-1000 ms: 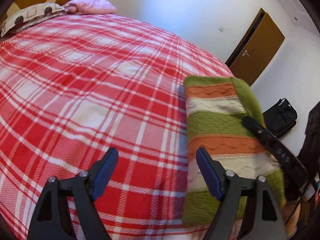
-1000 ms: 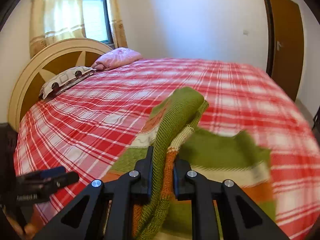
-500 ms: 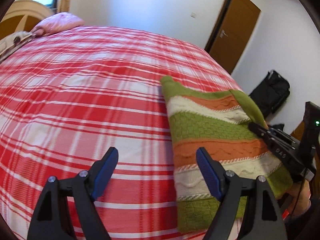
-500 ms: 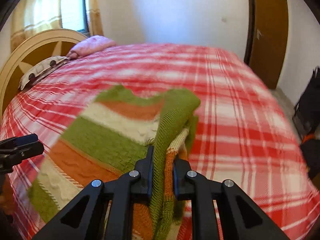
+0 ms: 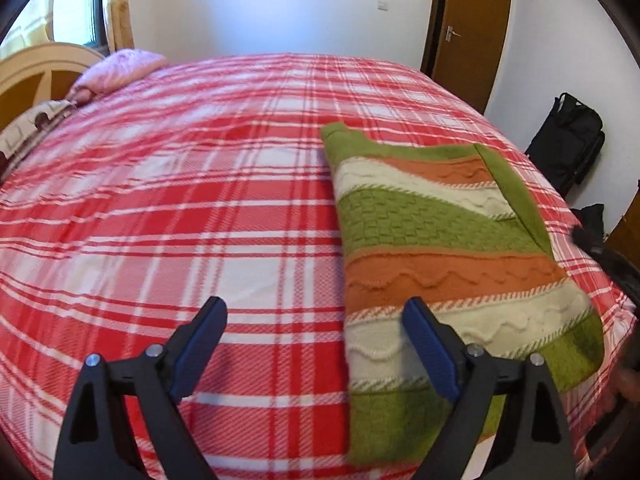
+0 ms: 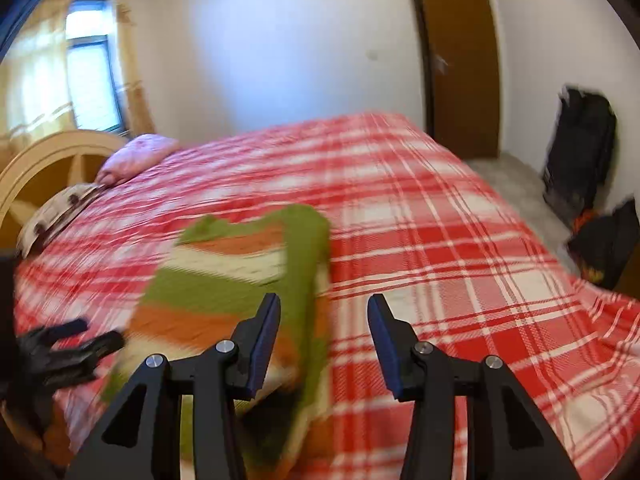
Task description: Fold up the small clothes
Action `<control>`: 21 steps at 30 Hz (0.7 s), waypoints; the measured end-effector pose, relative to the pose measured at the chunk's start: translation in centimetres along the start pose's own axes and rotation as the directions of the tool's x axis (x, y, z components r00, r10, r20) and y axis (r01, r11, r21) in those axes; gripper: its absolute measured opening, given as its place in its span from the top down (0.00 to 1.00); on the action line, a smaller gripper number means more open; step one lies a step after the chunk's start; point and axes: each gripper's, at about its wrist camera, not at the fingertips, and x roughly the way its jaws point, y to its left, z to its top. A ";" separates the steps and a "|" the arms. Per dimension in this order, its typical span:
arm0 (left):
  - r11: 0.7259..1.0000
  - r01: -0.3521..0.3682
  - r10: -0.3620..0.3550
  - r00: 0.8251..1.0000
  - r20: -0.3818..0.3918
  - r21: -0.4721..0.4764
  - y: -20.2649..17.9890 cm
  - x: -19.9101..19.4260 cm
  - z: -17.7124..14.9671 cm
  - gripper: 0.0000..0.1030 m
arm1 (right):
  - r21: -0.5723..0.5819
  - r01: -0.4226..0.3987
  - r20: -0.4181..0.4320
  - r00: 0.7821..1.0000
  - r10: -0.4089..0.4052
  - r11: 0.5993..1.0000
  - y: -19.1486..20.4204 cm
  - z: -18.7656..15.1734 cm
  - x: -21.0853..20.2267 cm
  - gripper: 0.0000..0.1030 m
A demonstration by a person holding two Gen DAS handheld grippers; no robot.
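Sweater (image 5: 436, 240): chunky knit wool-like cloth, ribbed and cabled, matt. Bedspread (image 5: 200, 208) under it: woven plaid cloth, matt, fine twill texture. Left gripper (image 5: 316, 340): matt black plastic, blue pads (rubbery look), shiny metal pins. Door (image 5: 468, 28) beyond the sweater: smooth brown wood.

In your right wrist view the striped sweater (image 6: 224, 280) is smeared by motion blur, so you cannot read its knit or edges, and its near end is hidden behind your right gripper's fingers (image 6: 262, 344). In the left wrist view your right gripper (image 5: 600, 248) is a dark blur cut off by the right edge. The bed (image 5: 160, 220) runs out of frame below.
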 end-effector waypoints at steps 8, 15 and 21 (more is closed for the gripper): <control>0.998 -0.044 0.045 0.999 -0.021 0.037 -1.3 -1.1 -1.0 0.10 | -0.128 -0.091 -0.108 0.991 0.077 0.988 5.1 -4.0 0.4 0.62; 0.998 -0.053 0.054 0.998 -0.037 0.046 -1.1 -1.4 -1.7 0.10 | 0.030 -0.083 -0.175 0.981 0.087 0.996 1.3 -7.0 1.9 0.68; 0.998 -0.052 0.054 0.997 -0.055 0.042 -1.2 -0.8 -2.0 0.10 | -0.023 -0.064 -0.206 0.977 0.058 0.998 2.2 -6.7 1.9 0.68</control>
